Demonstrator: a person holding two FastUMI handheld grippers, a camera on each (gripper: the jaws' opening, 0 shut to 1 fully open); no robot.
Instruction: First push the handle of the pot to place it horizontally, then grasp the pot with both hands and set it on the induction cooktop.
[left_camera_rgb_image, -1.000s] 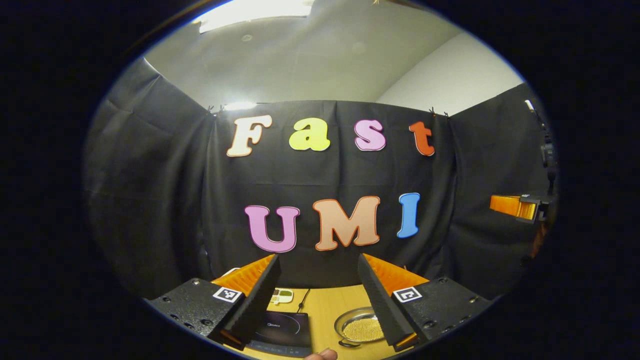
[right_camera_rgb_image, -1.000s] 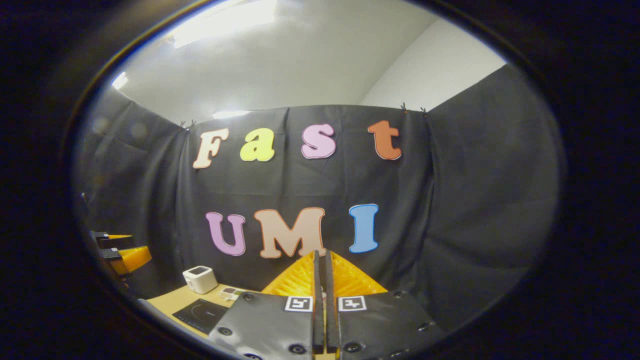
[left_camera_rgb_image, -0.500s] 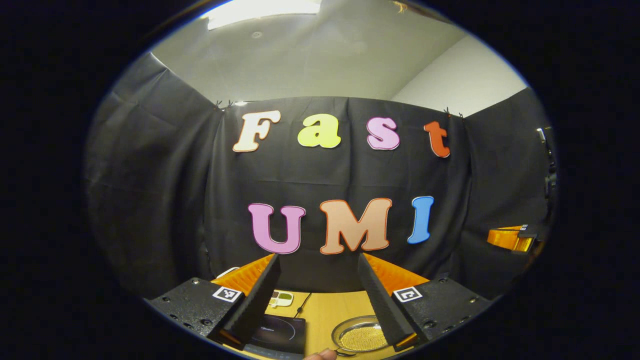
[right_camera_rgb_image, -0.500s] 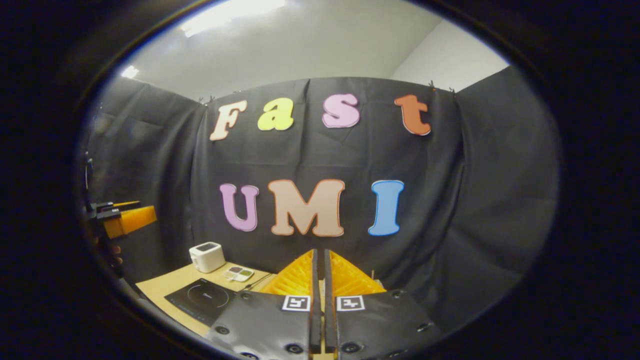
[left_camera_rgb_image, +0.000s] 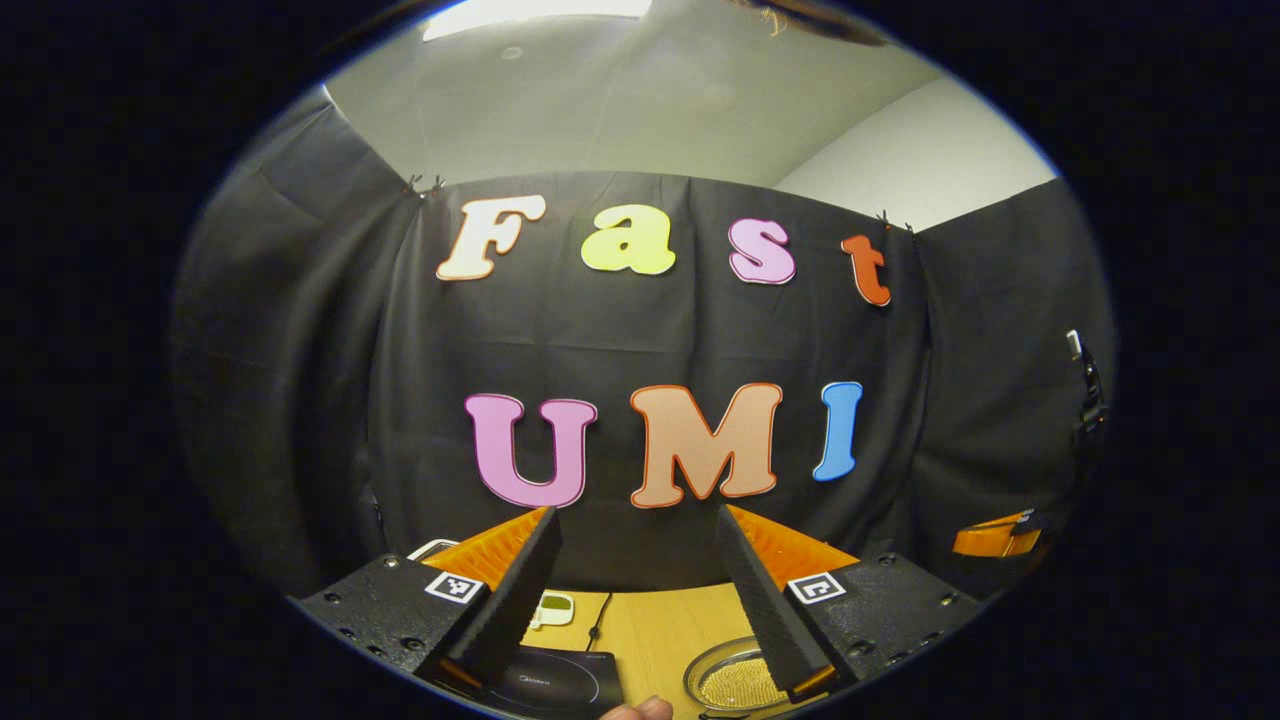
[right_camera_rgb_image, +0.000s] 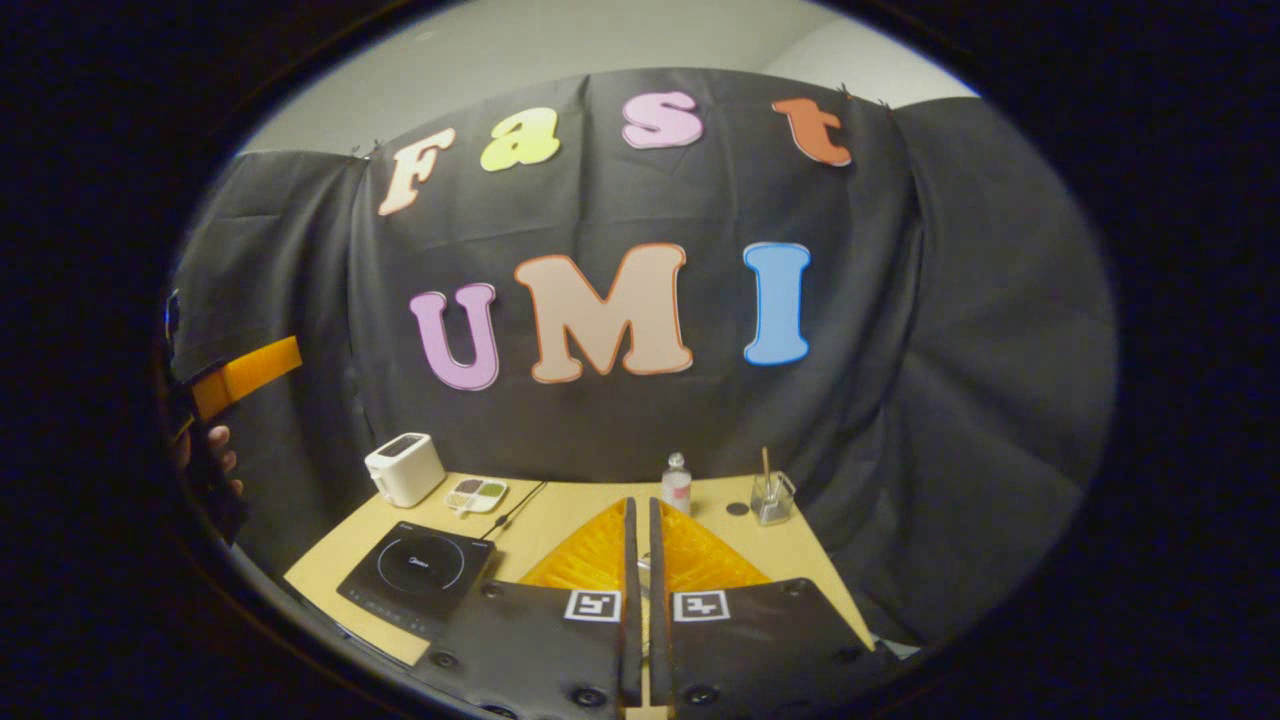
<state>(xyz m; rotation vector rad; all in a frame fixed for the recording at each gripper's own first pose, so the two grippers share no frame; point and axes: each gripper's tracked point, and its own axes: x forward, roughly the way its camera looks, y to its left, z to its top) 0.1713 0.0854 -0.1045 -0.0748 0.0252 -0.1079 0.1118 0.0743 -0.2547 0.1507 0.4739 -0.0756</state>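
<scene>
In the left gripper view, the left gripper (left_camera_rgb_image: 637, 560) is held with its fingers spread wide and nothing between them, above a wooden table (left_camera_rgb_image: 655, 625) where the pot (left_camera_rgb_image: 738, 682) sits just right of the induction cooktop (left_camera_rgb_image: 555, 685). In the right gripper view, the right gripper (right_camera_rgb_image: 639, 535) has its fingers almost together, holding nothing; the cooktop (right_camera_rgb_image: 418, 575) lies at the table's left, with a white toaster (right_camera_rgb_image: 405, 468) behind it and a small bottle (right_camera_rgb_image: 677, 483) and a glass jar (right_camera_rgb_image: 771, 497) near the far edge.

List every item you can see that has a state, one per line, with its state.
left gripper: open, empty, held above the table.
right gripper: shut, holding nothing.
pot: on the table, right of the cooktop, not gripped.
induction cooktop: flat on the table, nothing on it.
small bottle: upright.
glass: upright, stick inside.
</scene>
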